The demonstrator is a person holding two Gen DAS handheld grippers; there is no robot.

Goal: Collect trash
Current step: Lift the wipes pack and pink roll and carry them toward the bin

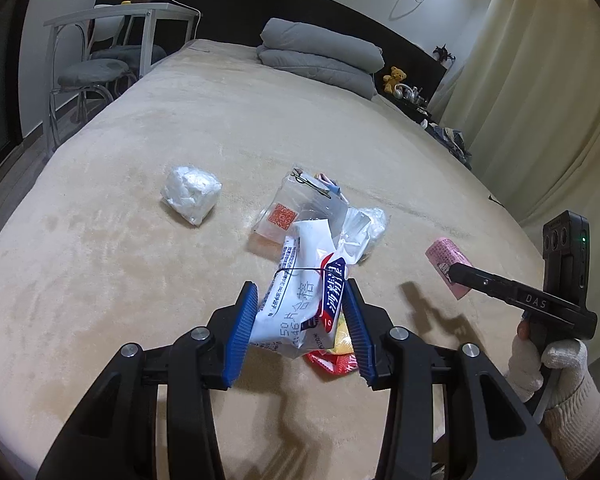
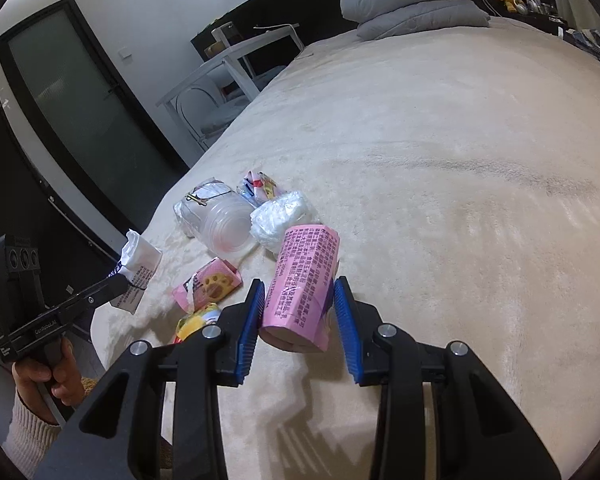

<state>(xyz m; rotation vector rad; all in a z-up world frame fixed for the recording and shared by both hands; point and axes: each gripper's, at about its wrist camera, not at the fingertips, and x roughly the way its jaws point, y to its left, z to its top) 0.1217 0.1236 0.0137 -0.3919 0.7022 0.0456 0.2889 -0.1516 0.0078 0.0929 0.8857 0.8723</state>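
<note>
My left gripper (image 1: 300, 284) is shut on a white wipes packet (image 1: 296, 312) with blue and red print, held off the beige bed (image 1: 120, 280). My right gripper (image 2: 299, 281) is shut on a pink printed packet (image 2: 304, 280), also lifted. Each gripper shows in the other's view: the right one (image 1: 454, 270) with the pink packet (image 1: 446, 260), the left one (image 2: 120, 282) with the white packet (image 2: 140, 266). On the bed lie a clear bag of plastic cups (image 2: 216, 216), a crumpled white plastic bag (image 1: 191, 194), another crumpled wad (image 2: 280, 216), a pink paw-print wrapper (image 2: 208, 286) and a yellow wrapper (image 2: 196, 322).
A folded grey duvet (image 1: 320, 52) lies at the head of the bed. A white table with chairs (image 1: 100, 52) stands to the bed's left, and cream curtains (image 1: 540, 100) hang on the right. A dark glass door (image 2: 88, 112) is beyond the table. Gloved hands hold both grippers.
</note>
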